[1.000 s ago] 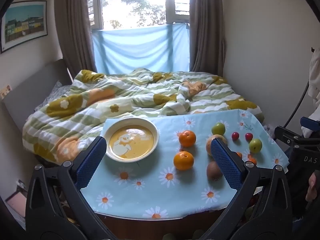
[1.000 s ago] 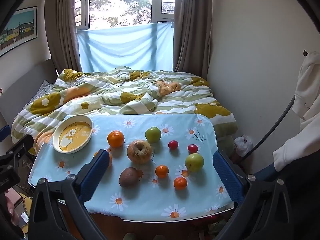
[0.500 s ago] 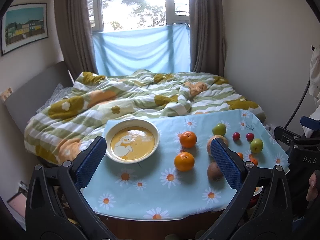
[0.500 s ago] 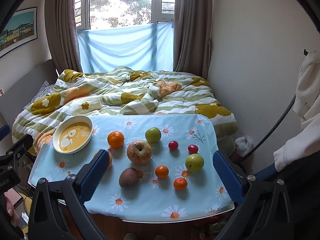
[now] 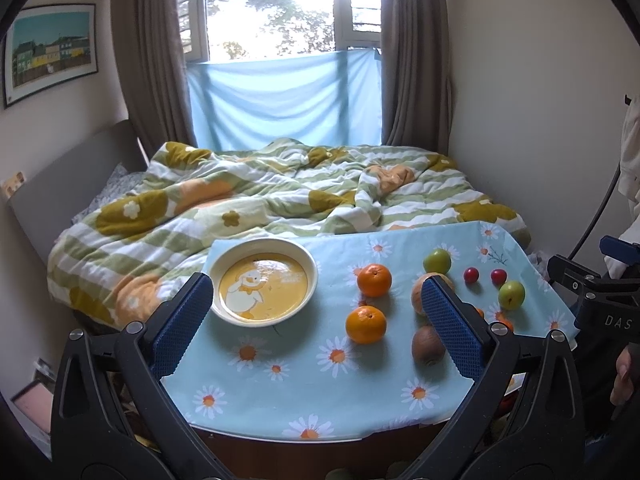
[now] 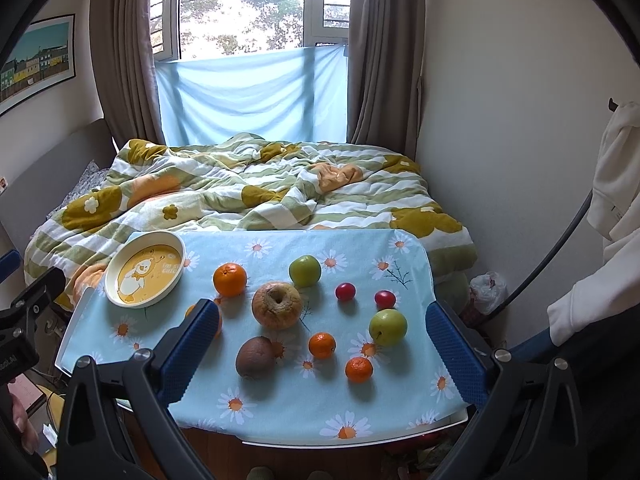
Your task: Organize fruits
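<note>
A yellow duck plate (image 5: 264,282) (image 6: 144,268) sits empty at the table's left. Fruit lies on the daisy tablecloth (image 6: 296,396): two oranges (image 5: 374,280) (image 5: 366,324), a large wrinkled apple (image 6: 277,305), a brown kiwi (image 6: 255,357), two green apples (image 6: 305,271) (image 6: 387,327), two red cherry-like fruits (image 6: 345,291) (image 6: 385,299) and two small tangerines (image 6: 322,345) (image 6: 359,369). My left gripper (image 5: 316,324) is open and empty, above the near left of the table. My right gripper (image 6: 320,344) is open and empty, above the near right.
A bed with a green and yellow flowered quilt (image 5: 280,200) lies right behind the table. A window with brown curtains (image 6: 376,52) is beyond it. A white garment (image 6: 612,216) hangs at the right wall. The table's front edge (image 6: 344,442) is close to me.
Both grippers have shifted very slightly; the scene sits a little lower in the left view. No fruit has moved.
</note>
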